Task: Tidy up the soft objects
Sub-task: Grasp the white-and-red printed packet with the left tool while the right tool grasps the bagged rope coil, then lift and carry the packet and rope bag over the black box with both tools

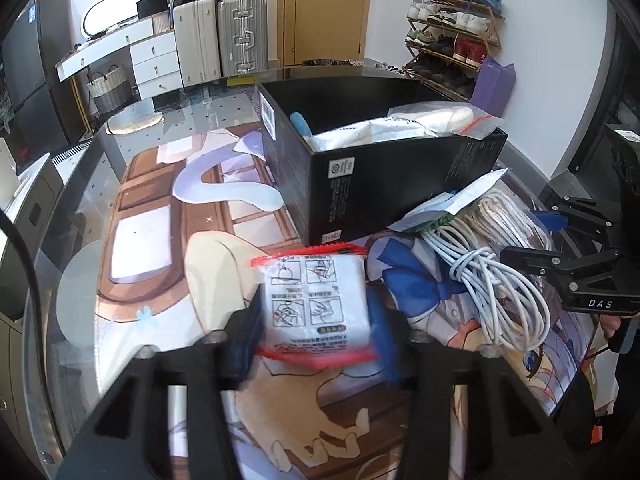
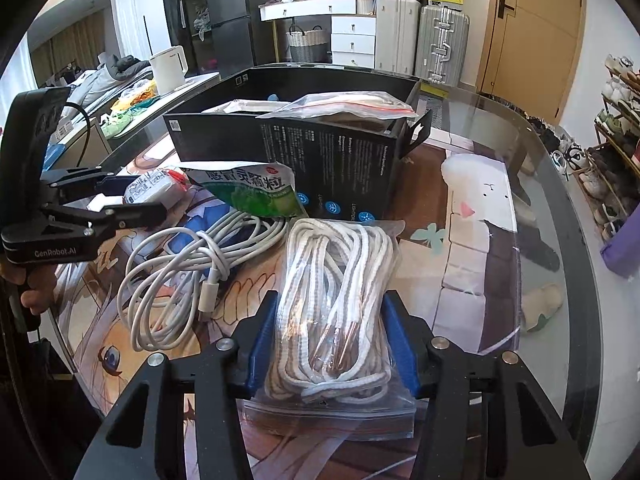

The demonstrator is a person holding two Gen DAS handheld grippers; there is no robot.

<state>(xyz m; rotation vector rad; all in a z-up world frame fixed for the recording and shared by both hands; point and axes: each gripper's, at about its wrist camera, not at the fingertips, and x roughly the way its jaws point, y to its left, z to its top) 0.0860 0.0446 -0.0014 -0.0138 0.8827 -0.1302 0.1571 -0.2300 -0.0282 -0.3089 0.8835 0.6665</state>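
While left tongs (image 1: 314, 320) seemingly clench the white packet (image 1: 316, 300), right tongs (image 2: 332, 344) grasp bagged rope (image 2: 336, 300).

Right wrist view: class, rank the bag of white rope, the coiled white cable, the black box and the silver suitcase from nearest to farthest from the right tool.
1. Bag of white rope, between the right tool pads.
2. Coiled white cable, left.
3. Black box, behind.
4. Silver suitcase, far back.

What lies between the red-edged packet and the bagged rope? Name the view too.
A coiled white cable lies between them, a green sachet resting on its far end. The right wrist view shows this.
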